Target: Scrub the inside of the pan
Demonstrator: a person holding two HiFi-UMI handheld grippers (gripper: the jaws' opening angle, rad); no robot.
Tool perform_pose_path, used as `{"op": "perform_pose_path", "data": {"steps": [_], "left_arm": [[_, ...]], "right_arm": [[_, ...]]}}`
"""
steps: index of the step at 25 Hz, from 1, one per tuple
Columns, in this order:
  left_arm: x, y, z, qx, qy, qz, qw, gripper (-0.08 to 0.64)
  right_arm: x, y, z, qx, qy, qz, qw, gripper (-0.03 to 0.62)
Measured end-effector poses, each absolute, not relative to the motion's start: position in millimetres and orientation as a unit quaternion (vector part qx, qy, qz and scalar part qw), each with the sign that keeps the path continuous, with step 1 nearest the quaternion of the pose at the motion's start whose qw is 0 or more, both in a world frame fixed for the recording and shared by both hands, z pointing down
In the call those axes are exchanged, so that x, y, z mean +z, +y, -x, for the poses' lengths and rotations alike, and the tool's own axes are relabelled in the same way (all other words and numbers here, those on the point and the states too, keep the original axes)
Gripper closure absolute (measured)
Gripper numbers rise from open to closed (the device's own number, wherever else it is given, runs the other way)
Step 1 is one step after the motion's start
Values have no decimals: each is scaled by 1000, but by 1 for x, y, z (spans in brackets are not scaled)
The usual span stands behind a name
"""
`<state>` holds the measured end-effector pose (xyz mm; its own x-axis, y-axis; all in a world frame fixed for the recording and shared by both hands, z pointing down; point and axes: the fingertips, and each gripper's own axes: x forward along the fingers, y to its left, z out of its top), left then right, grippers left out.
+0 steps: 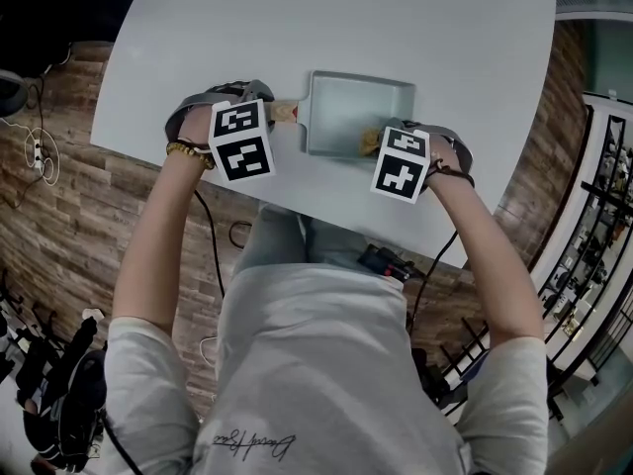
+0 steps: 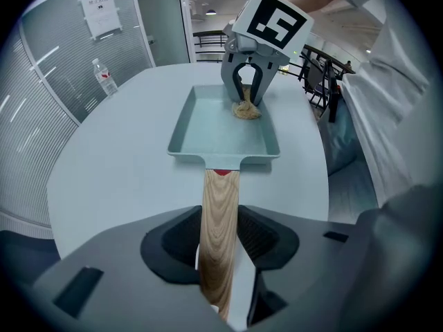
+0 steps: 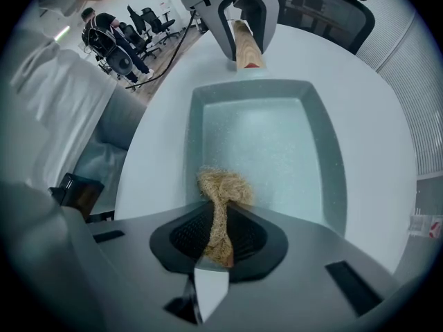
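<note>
The pan (image 1: 351, 107) is a shallow rectangular tray-shaped piece in pale grey-green, with rounded corners and a finely speckled inner floor. It lies flat and upright on the white table (image 1: 297, 28), in the upper middle of the head view. Its straight handle (image 1: 285, 113) is light wood with a visible grain and a small red collar where it joins the pan's short wall, and it points toward the left of that frame. The scrubber (image 3: 225, 185) is a tan, frizzy wad of coarse fibre, its lower part drawn into a narrow twist. It rests inside the pan against the wall opposite the handle, at the pan's lower right corner in the head view
</note>
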<state>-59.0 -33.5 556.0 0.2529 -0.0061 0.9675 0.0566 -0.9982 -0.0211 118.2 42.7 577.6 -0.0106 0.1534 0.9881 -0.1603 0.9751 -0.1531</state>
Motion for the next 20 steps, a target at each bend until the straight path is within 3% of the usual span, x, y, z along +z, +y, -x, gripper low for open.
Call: {"op": "perform_pose_path", "data": {"steps": [14, 20], "left_arm": [[556, -32, 60, -621, -37, 781, 60, 393], [557, -29, 63, -625, -52, 777, 56, 351]], "right_arm": [[573, 39, -114, 133, -715, -30, 686, 522], [570, 35, -107, 135, -729, -44, 669, 522]]}}
